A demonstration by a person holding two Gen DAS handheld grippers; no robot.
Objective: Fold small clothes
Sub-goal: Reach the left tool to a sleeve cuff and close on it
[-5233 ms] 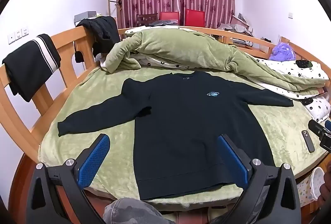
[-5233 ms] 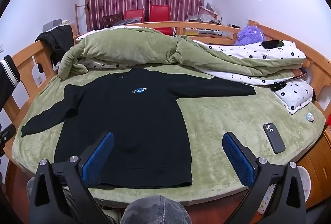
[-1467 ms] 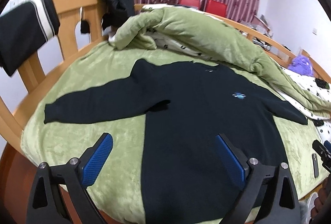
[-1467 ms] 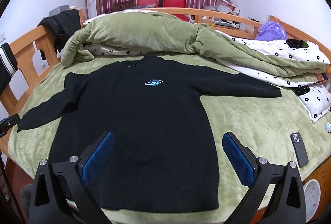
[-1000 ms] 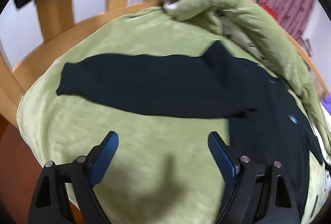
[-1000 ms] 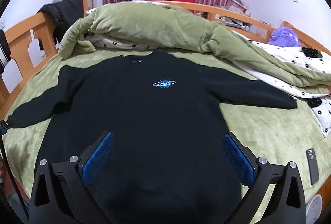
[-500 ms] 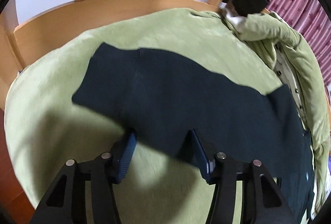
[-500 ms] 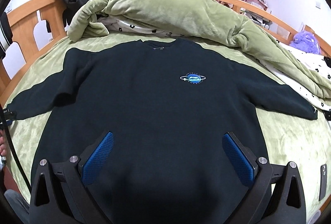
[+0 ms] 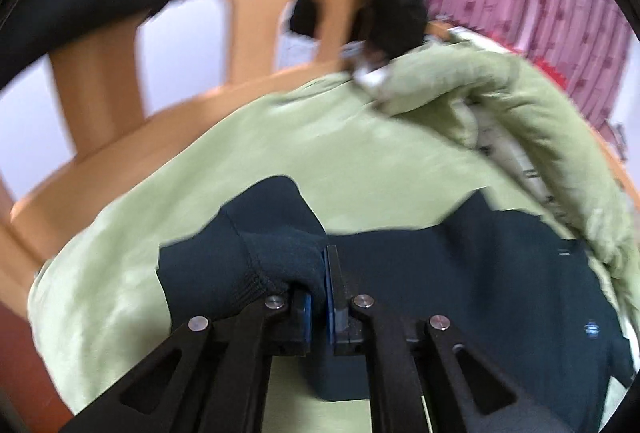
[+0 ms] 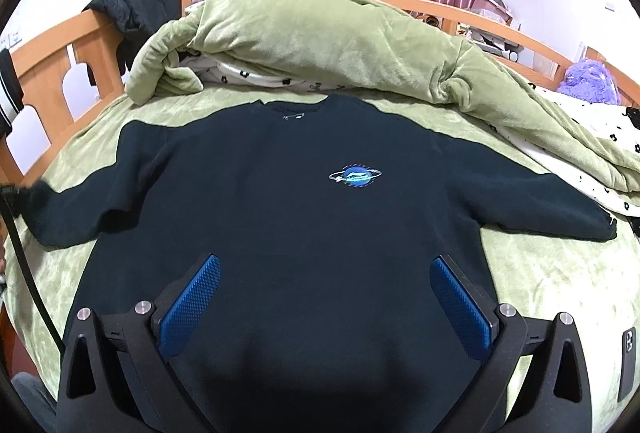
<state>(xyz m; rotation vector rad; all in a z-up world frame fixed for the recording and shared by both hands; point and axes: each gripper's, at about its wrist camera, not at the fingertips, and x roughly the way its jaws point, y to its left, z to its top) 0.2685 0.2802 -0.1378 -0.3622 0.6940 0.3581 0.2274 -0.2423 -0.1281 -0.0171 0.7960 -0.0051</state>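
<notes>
Now the left gripper (image 9: pixel 319 299) has its fingers clamped on the cuff end of the black sweatshirt's (image 10: pixel 320 233) sleeve (image 9: pixel 248 265), bunching it above the green bed cover (image 9: pixel 340 153). Over the sweatshirt's chest, the right gripper (image 10: pixel 324 303) hovers, fingers wide apart.

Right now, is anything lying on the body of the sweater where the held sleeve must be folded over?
Nothing visible does. The left gripper is shut on the sleeve cuff, and the sweater body lies bare; the open right gripper only hovers above it.
</notes>
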